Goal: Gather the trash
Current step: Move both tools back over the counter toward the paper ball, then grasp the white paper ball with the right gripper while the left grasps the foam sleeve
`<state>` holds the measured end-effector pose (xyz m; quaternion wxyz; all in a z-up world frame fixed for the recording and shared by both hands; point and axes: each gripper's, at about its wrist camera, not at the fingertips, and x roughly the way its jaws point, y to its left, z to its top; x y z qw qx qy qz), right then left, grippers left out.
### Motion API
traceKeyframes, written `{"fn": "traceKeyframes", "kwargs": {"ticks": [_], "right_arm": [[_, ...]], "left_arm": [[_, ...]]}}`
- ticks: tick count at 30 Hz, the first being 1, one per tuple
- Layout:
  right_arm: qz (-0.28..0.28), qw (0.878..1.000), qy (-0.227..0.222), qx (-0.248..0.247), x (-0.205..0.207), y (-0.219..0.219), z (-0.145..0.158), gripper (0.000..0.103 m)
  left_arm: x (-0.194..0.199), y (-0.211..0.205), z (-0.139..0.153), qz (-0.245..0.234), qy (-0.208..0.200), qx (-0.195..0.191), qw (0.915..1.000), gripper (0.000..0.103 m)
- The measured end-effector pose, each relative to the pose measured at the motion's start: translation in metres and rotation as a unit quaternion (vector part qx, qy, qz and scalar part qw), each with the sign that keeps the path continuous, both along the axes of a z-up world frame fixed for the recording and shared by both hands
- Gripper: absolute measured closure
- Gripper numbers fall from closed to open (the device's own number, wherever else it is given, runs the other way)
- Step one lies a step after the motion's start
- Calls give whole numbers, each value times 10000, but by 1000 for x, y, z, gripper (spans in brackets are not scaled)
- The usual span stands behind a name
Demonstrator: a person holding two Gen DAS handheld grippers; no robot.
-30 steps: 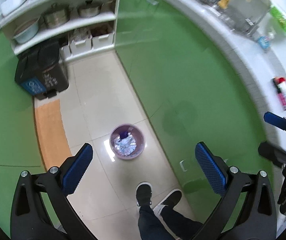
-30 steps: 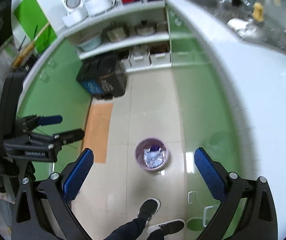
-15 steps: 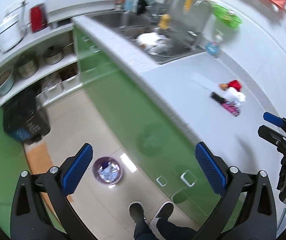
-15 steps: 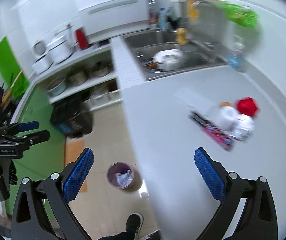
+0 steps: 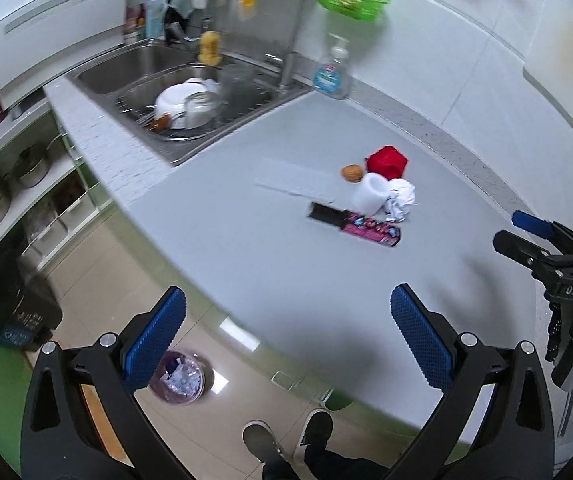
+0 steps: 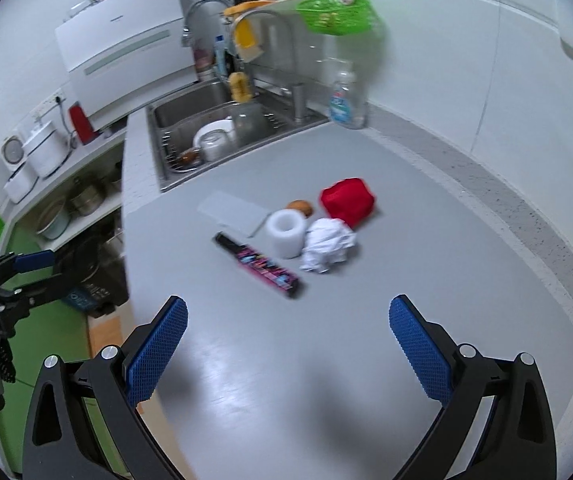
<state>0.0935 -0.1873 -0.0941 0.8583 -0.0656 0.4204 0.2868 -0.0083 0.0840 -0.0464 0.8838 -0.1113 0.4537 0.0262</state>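
Trash lies in a cluster on the grey counter (image 6: 406, 240): a crumpled white paper (image 6: 328, 244), a white foam ring (image 6: 285, 233), a red crumpled wrapper (image 6: 347, 200), a black-and-pink packet (image 6: 260, 266), a small brown nut-like thing (image 6: 300, 207) and a flat clear sheet (image 6: 234, 213). The same cluster shows in the left wrist view, with the paper (image 5: 401, 200) and packet (image 5: 356, 226). A purple trash bin (image 5: 180, 378) stands on the floor below. My left gripper (image 5: 286, 340) and right gripper (image 6: 286, 346) are both open and empty, short of the cluster.
A steel sink (image 6: 210, 132) with dishes sits at the counter's far left, with a soap bottle (image 6: 342, 100) beside the tap. A black bin (image 5: 10, 312) stands on the floor by open shelves of pots (image 6: 82, 200). The counter edge runs left of the trash.
Both grippers have swung up from looking at the floor and the purple bin to facing the counter and the trash cluster. Both stayed open and empty.
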Motion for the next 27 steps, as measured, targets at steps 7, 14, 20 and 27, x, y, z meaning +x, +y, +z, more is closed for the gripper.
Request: {"fn": "traceKeyframes", "kwargs": {"ticks": [7, 14, 20, 27], "right_arm": [[86, 9998, 105, -154, 51, 0, -18, 6], [403, 9970, 526, -401, 107, 21, -64, 6], [708, 9925, 826, -553, 129, 42, -93, 6], [942, 9896, 960, -518, 137, 56, -106, 17]], "left_arm": [[47, -19, -14, -72, 161, -11, 9998, 3], [76, -24, -30, 27, 384, -9, 9993, 3], [87, -19, -44, 177, 550, -52, 9983, 3], [97, -13, -53, 260, 653, -93, 9975, 3]]}}
